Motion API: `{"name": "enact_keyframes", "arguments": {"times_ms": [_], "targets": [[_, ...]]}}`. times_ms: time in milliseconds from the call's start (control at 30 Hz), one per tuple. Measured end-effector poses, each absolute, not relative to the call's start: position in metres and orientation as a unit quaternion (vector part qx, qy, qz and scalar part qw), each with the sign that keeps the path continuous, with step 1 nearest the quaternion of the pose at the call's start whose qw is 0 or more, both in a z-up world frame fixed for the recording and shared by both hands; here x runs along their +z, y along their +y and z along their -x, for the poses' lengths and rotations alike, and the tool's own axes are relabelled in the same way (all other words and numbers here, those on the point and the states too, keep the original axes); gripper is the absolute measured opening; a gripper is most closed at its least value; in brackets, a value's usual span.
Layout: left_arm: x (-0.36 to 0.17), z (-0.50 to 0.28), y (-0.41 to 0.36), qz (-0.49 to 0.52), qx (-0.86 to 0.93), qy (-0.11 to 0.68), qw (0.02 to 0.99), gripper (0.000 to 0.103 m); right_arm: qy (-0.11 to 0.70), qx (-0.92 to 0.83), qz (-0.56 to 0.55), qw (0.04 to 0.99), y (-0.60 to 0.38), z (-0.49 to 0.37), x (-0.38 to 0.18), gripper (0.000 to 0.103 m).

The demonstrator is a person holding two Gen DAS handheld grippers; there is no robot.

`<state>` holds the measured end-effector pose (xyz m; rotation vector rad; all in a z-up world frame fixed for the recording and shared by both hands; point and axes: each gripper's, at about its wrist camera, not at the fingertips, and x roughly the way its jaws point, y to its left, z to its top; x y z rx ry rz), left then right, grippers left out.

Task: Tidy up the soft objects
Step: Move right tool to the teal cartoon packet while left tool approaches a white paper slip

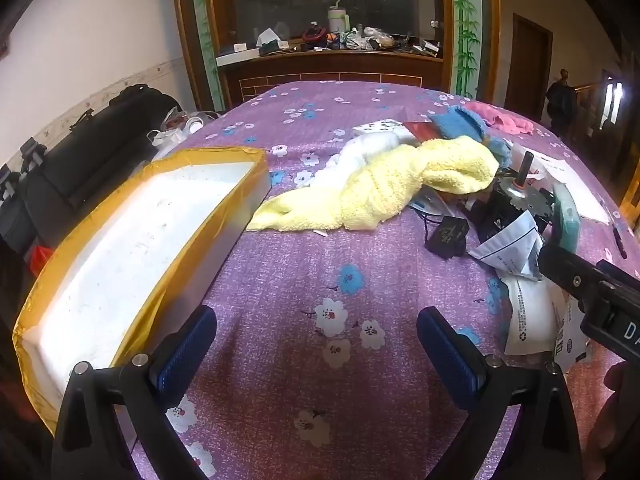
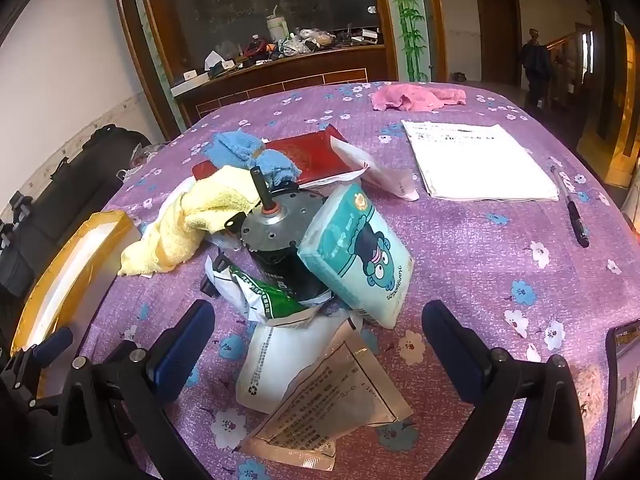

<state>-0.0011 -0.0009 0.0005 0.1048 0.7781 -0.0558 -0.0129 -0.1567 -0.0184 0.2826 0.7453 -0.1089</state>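
Observation:
A yellow towel (image 1: 376, 184) lies crumpled mid-table, also in the right wrist view (image 2: 192, 220). A white cloth (image 1: 368, 148) lies behind it. A blue towel (image 1: 464, 124) sits on a red book (image 2: 316, 156); it also shows in the right wrist view (image 2: 248, 152). A pink towel (image 2: 416, 96) lies at the far edge. A teal tissue pack (image 2: 356, 256) leans on a black motor (image 2: 276, 236). A white foam box (image 1: 132, 240) with yellow tape stands left. My left gripper (image 1: 316, 344) is open and empty above the cloth. My right gripper (image 2: 320, 344) is open and empty, above plastic bags (image 2: 312, 376).
The table has a purple flowered cloth (image 1: 304, 264). White papers (image 2: 476, 160) and a black pen (image 2: 572, 208) lie at the right. A small black box (image 1: 448, 236) lies near the motor. A black bag (image 1: 92, 160) stands left of the table. A cluttered cabinet (image 1: 332, 44) is behind.

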Motion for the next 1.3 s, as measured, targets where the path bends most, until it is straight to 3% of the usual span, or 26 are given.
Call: {"name": "enact_keyframes", "arguments": {"times_ms": [400, 533, 967, 1100, 1300], "targets": [[0.003, 0.003, -0.002, -0.039, -0.061, 0.386, 0.92, 0.1, 0.345, -0.052, -0.134, 0.927, -0.162, 0.015, -0.007, 0.103], [0.0, 0.005, -0.008, -0.062, -0.05, 0.406, 0.911, 0.091, 0.321, -0.044, -0.147, 0.934, -0.161, 0.022, -0.005, 0.103], [0.012, 0.054, 0.004, -0.047, -0.045, 0.417, 0.906, 0.091, 0.26, 0.221, -0.419, 0.842, -0.188, 0.027, -0.012, 0.103], [0.005, 0.059, 0.015, -0.026, -0.031, 0.445, 0.895, 0.082, 0.261, 0.266, -0.452, 0.81, -0.193, 0.027, -0.01, 0.103], [0.012, 0.072, 0.008, -0.032, -0.051, 0.429, 0.901, 0.082, 0.293, 0.305, -0.479, 0.769, -0.208, 0.043, 0.0, 0.103]]}}
